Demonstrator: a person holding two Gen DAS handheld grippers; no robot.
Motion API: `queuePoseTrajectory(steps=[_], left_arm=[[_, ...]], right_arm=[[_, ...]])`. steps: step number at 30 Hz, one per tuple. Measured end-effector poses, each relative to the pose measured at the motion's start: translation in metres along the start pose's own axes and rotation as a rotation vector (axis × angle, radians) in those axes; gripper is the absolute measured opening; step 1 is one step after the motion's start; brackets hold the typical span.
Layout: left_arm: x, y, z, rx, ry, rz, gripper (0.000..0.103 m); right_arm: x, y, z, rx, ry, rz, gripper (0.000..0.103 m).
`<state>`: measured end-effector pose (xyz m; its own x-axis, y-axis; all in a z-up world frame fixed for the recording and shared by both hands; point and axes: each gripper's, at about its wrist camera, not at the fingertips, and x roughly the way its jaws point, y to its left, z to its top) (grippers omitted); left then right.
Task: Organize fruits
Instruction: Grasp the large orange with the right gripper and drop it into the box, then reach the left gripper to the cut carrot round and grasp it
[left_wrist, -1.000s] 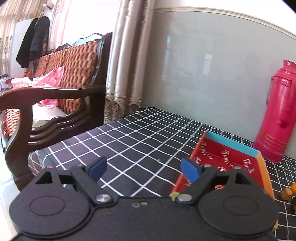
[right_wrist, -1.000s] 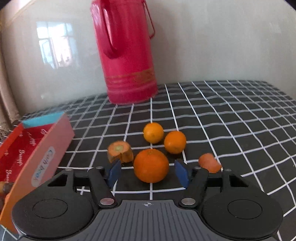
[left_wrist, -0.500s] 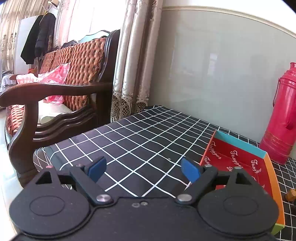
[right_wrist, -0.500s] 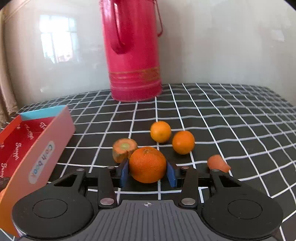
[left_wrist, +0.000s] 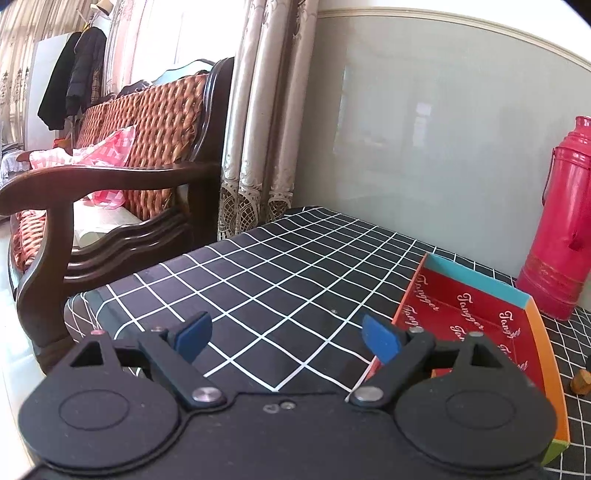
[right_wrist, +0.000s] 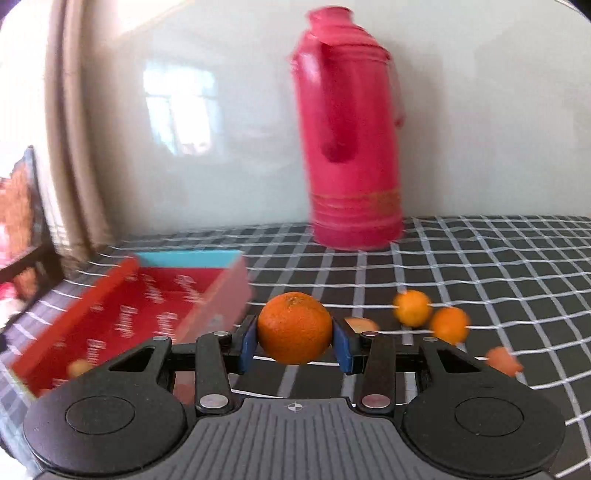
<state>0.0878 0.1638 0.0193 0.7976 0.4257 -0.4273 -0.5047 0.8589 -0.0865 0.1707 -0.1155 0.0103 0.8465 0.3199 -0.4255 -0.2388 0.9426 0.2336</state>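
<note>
My right gripper (right_wrist: 294, 345) is shut on a large orange (right_wrist: 294, 332) and holds it above the checked tablecloth, just right of the red box (right_wrist: 147, 310). Two small oranges (right_wrist: 412, 308) (right_wrist: 448, 325), a carrot stub (right_wrist: 360, 325) and an orange piece (right_wrist: 504, 360) lie on the cloth to the right. A small fruit (right_wrist: 79, 367) lies in the box. My left gripper (left_wrist: 286, 336) is open and empty over the cloth, left of the red box (left_wrist: 469, 314). A carrot stub (left_wrist: 581, 380) shows at the right edge.
A tall red thermos (right_wrist: 351, 147) (left_wrist: 561, 229) stands at the back against the grey wall. A wooden sofa (left_wrist: 110, 177) and curtains (left_wrist: 258, 122) are beyond the table's left edge (left_wrist: 110, 291).
My right gripper closed on the large orange, lifted it off the cloth and swung left toward the red box. My left gripper drifted slightly, staying open.
</note>
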Motion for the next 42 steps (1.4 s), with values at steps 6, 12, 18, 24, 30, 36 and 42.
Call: queuePoseTrajectory(steps=[6, 12, 18, 24, 30, 36, 42], left_arm=[[0.001, 0.001, 0.0, -0.003, 0.004, 0.0, 0.082], [0.0, 0.0, 0.0, 0.005, 0.002, -0.003, 0.082], [0.001, 0.0, -0.001, 0.008, 0.006, -0.002, 0.083], [0.001, 0.0, -0.001, 0.007, 0.005, -0.002, 0.083], [0.0, 0.0, -0.001, 0.009, 0.006, -0.006, 0.083], [-0.001, -0.008, -0.003, 0.022, 0.005, -0.013, 0.084], [-0.004, -0.019, -0.004, 0.036, 0.002, -0.026, 0.084]], right_arm=[[-0.011, 0.038, -0.004, -0.107, -0.041, 0.162, 0.043], [-0.007, 0.071, -0.015, -0.185, -0.01, 0.251, 0.043], [-0.009, 0.088, -0.023, -0.239, -0.014, 0.287, 0.043], [-0.018, 0.081, -0.02, -0.217, -0.1, 0.205, 0.098], [-0.013, 0.06, -0.011, -0.137, -0.088, 0.11, 0.101], [-0.014, 0.033, -0.003, -0.067, -0.063, -0.014, 0.103], [-0.014, 0.003, 0.002, -0.001, -0.027, -0.129, 0.103]])
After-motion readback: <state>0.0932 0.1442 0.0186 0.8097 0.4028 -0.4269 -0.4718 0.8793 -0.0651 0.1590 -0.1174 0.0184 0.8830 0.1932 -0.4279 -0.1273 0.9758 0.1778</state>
